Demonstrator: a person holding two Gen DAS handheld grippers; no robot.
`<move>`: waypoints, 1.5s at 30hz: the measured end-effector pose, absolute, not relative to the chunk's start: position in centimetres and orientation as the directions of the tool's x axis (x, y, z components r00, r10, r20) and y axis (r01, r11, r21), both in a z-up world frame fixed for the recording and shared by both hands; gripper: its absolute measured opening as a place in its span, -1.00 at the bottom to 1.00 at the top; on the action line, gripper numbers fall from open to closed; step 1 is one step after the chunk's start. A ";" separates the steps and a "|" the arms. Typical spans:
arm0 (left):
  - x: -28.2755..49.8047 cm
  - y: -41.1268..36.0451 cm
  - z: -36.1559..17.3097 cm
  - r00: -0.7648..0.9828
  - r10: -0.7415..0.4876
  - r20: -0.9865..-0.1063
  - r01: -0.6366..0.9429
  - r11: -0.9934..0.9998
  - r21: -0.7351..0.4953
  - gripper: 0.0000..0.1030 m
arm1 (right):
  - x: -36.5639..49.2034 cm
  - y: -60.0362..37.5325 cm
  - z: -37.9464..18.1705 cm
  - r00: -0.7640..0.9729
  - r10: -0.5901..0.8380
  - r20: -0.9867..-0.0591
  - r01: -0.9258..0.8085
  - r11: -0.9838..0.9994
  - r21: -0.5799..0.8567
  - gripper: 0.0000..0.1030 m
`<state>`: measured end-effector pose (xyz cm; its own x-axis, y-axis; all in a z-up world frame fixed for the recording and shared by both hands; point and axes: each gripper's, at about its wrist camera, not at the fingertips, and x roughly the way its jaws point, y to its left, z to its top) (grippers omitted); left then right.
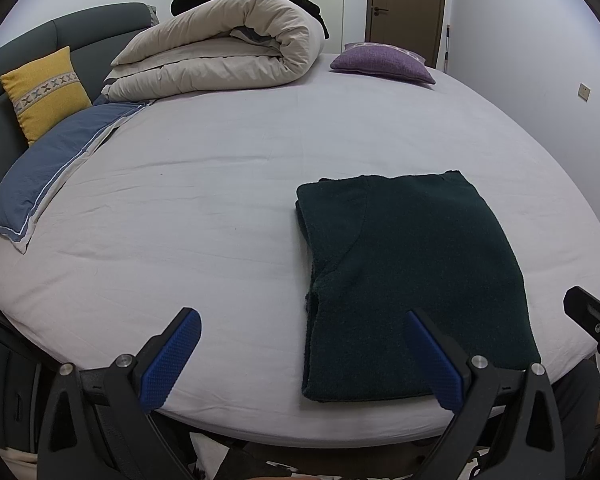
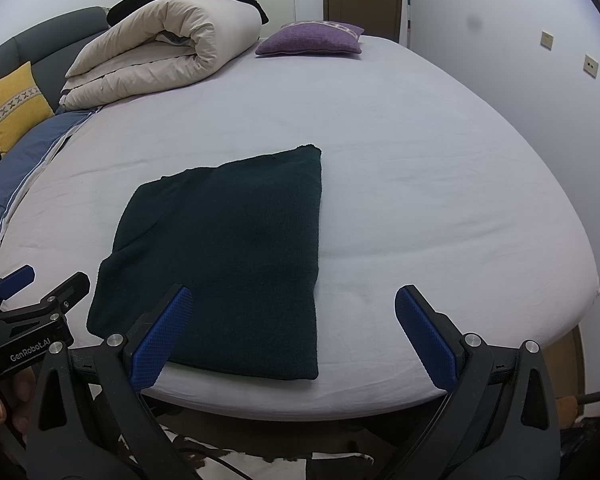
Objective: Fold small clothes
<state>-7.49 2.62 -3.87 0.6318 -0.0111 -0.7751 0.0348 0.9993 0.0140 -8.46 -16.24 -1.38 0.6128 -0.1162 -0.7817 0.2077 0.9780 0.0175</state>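
Right now I see the dark green garment (image 2: 224, 256) folded flat on the bed (image 2: 420, 208), near its front edge. My left hand-held gripper (image 1: 304, 352) and right hand-held gripper (image 2: 292, 332) hover just before it, both spread wide and empty.

One folded garment (image 2: 228, 256), three pillows (image 2: 312, 38), one rolled duvet (image 2: 172, 48).
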 end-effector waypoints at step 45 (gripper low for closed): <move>-7.6 2.6 -3.9 0.632 -0.009 -0.775 0.033 0.999 0.015 1.00 | -8.7 -16.0 -1.7 0.610 -0.117 -0.784 0.205 0.979 0.014 0.99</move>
<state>-7.56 2.60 -3.94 0.6325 -0.0094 -0.7745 0.0326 0.9994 0.0145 -8.73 -15.98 -1.68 0.6098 -0.1168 -0.7839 0.2052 0.9786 0.0138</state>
